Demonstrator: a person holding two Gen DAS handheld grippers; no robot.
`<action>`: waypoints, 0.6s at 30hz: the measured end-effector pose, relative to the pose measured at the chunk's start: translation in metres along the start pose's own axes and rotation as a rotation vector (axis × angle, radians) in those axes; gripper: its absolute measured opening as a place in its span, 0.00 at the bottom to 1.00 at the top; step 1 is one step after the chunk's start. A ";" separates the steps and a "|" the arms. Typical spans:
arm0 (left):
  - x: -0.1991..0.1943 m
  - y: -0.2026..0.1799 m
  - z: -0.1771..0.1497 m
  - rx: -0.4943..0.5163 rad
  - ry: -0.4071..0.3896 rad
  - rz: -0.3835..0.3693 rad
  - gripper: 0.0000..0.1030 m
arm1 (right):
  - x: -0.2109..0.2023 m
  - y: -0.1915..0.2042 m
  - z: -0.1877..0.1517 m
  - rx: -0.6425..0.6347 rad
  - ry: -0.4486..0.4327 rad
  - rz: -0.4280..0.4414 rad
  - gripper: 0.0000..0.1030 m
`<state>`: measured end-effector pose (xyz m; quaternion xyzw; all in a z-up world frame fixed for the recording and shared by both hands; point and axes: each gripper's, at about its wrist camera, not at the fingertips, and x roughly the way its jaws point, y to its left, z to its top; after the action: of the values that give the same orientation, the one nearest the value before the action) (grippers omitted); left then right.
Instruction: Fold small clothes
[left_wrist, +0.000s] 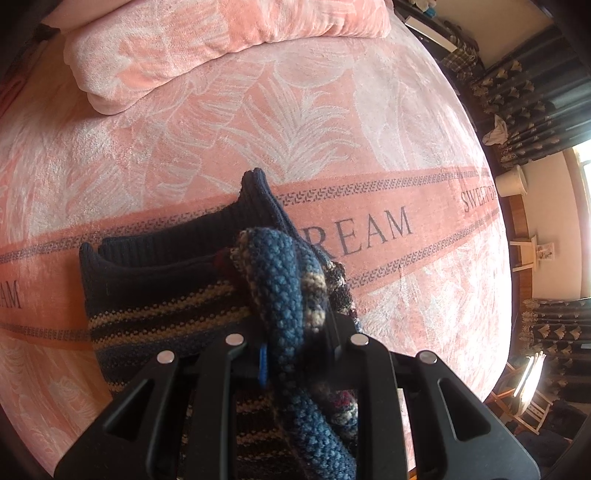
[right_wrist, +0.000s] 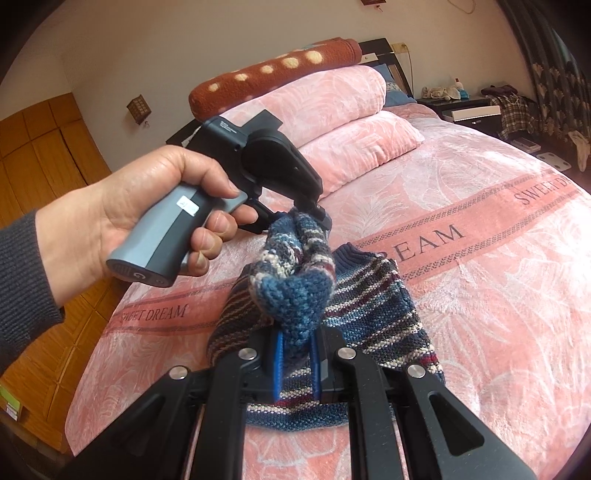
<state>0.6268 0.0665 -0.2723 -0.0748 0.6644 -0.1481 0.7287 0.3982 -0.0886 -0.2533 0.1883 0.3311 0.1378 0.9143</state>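
Observation:
A striped knit sweater (left_wrist: 155, 295) in navy, blue, tan and maroon lies on the pink "SWEET DREAM" bedspread (left_wrist: 332, 110). My left gripper (left_wrist: 295, 362) is shut on a bunched blue fold of it, lifted off the bed. In the right wrist view the sweater (right_wrist: 369, 314) spreads over the bedspread (right_wrist: 480, 295), and my right gripper (right_wrist: 295, 365) is shut on another raised fold between its blue pads (right_wrist: 277, 354). A hand (right_wrist: 122, 210) holds the left gripper (right_wrist: 317, 214), which pinches the same raised ridge just beyond. The fold hides the sweater's middle.
Pink pillows (right_wrist: 351, 147) and a rolled red dotted blanket (right_wrist: 277, 70) lie at the head of the bed. A dark nightstand (right_wrist: 469, 107) stands beyond, wooden cupboards (right_wrist: 48, 147) at the left. Dark curtains (left_wrist: 517, 99) and wooden chairs (left_wrist: 524, 387) flank the bed's far side.

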 end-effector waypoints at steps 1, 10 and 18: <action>0.003 -0.003 0.000 0.007 0.000 0.008 0.19 | 0.000 -0.004 -0.001 0.012 0.000 0.000 0.11; 0.025 -0.027 -0.005 0.044 -0.013 0.113 0.19 | 0.005 -0.037 -0.013 0.130 0.035 0.015 0.11; 0.042 -0.046 -0.008 0.070 -0.051 0.267 0.20 | 0.012 -0.071 -0.030 0.279 0.098 0.060 0.11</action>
<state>0.6166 0.0109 -0.2990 0.0360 0.6443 -0.0711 0.7606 0.3962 -0.1399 -0.3118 0.3163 0.3855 0.1266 0.8575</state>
